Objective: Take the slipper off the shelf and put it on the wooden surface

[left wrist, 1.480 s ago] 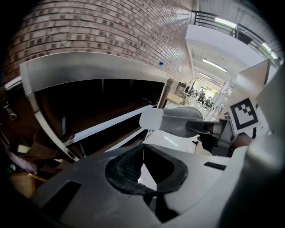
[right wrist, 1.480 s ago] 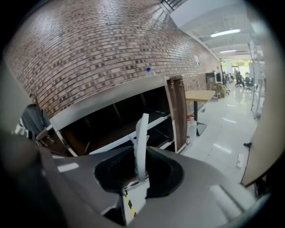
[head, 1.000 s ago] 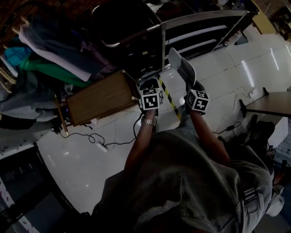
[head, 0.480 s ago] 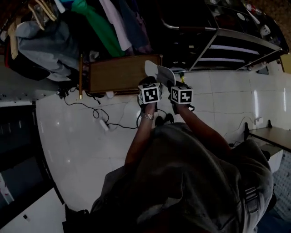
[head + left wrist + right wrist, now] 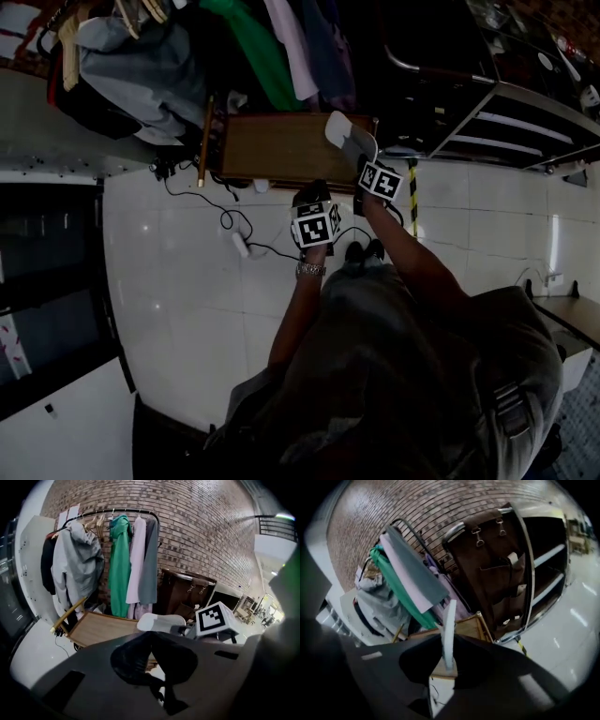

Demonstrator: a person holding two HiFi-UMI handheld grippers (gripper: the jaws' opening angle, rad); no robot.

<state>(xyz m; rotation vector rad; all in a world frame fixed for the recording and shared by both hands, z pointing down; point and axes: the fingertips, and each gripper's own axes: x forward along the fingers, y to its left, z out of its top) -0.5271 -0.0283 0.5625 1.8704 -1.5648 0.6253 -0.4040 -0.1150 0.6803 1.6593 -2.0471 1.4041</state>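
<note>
Near wooden surface (image 5: 281, 145), right tongs (image 5: 447, 663) grip slipper (image 5: 349, 136); left tongs (image 5: 152, 658) (empty) seem closed

The right gripper (image 5: 367, 167) holds a flat pale grey slipper (image 5: 347, 136) by one end. The slipper reaches out ahead of the jaws, over the right end of a low brown wooden platform (image 5: 281, 150). The left gripper (image 5: 313, 199) hangs just beside the right one, above glossy white floor tiles (image 5: 178, 300). A white power strip (image 5: 239, 246) lies to its left. Right of the right gripper stands a dark metal shelf (image 5: 506, 122).
</note>
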